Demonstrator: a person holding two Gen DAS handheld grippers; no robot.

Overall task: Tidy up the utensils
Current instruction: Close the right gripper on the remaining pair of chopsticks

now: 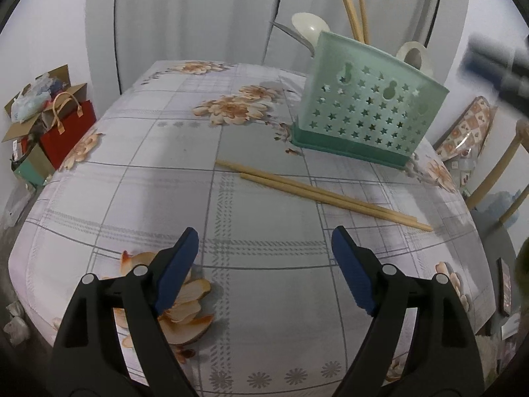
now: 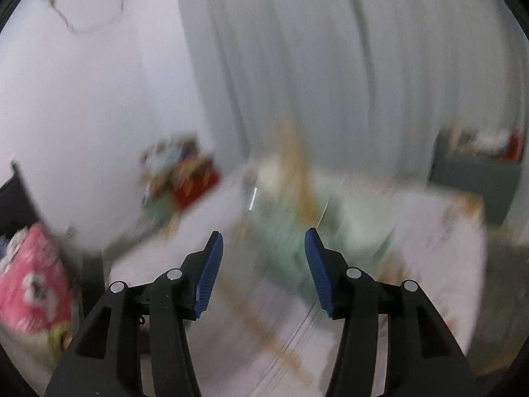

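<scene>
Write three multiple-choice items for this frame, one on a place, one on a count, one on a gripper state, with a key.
1. Where do the loose wooden chopsticks lie?
A. On the floral tablecloth, in front of the green star-perforated plastic utensil holder
B. Inside the red paper bag
C. Between the left gripper's pads

2. How many wooden chopsticks lie flat on the cloth?
A. None
B. Two
C. Five

3. How does the left gripper stand?
A. Shut on a spoon
B. Shut on nothing
C. Open and empty

Key: 1 A, the sticks rest on the cloth just before the holder's base. 2 B, a pair lies side by side. 3 C, its blue pads stand wide apart with only cloth between them.
</scene>
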